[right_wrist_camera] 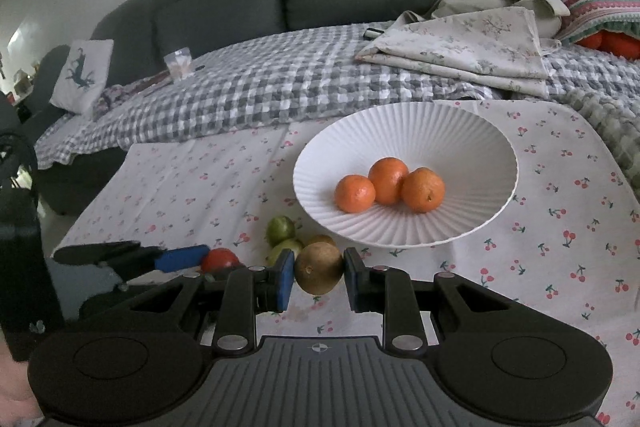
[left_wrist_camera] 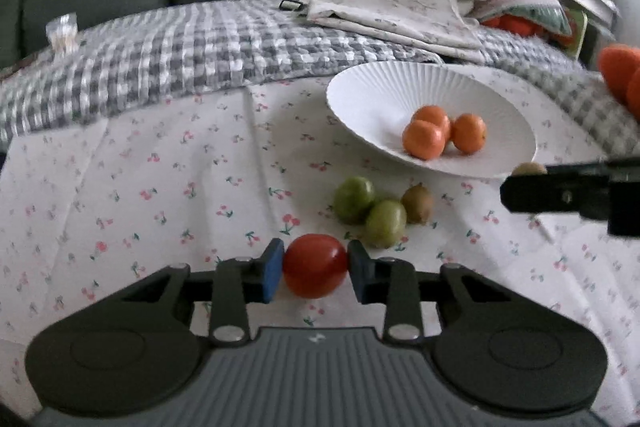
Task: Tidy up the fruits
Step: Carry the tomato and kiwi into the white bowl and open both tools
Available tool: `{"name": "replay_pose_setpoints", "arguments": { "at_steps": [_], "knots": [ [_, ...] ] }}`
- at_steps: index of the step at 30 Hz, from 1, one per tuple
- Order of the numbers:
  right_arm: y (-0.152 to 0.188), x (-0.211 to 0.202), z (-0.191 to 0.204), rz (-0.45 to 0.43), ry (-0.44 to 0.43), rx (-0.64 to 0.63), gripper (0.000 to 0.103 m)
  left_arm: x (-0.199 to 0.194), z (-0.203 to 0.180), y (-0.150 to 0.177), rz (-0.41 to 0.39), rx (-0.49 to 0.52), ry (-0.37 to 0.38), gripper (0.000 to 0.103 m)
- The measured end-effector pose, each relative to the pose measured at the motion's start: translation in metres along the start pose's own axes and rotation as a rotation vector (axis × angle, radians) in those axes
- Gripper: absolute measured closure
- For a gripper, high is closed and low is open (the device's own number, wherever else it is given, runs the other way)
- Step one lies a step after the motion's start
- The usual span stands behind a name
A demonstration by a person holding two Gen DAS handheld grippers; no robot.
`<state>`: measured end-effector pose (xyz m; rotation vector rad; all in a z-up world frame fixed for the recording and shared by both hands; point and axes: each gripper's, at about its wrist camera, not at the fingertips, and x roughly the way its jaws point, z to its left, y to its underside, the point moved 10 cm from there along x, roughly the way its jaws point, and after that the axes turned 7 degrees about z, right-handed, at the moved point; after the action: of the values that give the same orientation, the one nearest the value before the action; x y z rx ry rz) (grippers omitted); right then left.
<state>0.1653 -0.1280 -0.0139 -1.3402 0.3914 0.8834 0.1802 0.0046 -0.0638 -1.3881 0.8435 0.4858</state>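
Left hand-held gripper (left_wrist_camera: 315,271) clamped on red tomato (left_wrist_camera: 315,266), right hand-held gripper (right_wrist_camera: 319,274) grasping brown kiwi (right_wrist_camera: 319,267); pickup done, transfer to white bowl (right_wrist_camera: 472,135) judged next.

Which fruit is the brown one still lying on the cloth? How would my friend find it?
Start at the white ribbed bowl holding three oranges on the cherry-print cloth. Just in front of it sits a small cluster of fruit on the cloth. The kiwi is the fuzzy brown one; its two neighbours are smooth and green.

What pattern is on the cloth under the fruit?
White with small red cherries, clearest on the tablecloth in the right wrist view.
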Motion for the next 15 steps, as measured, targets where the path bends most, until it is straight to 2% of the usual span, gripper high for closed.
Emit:
{"name": "replay_pose_setpoints", "arguments": {
  "at_steps": [3,15],
  "knots": [
    [-0.001,-0.002,-0.001,-0.005,0.001,0.004,0.078,-0.003,-0.002,0.000,0.000,0.022,-0.023,0.070],
    [-0.016,-0.019,-0.018,-0.047,0.017,0.034,0.078,-0.035,-0.031,-0.035,-0.088,0.009,0.021,0.070]
  ]
}}
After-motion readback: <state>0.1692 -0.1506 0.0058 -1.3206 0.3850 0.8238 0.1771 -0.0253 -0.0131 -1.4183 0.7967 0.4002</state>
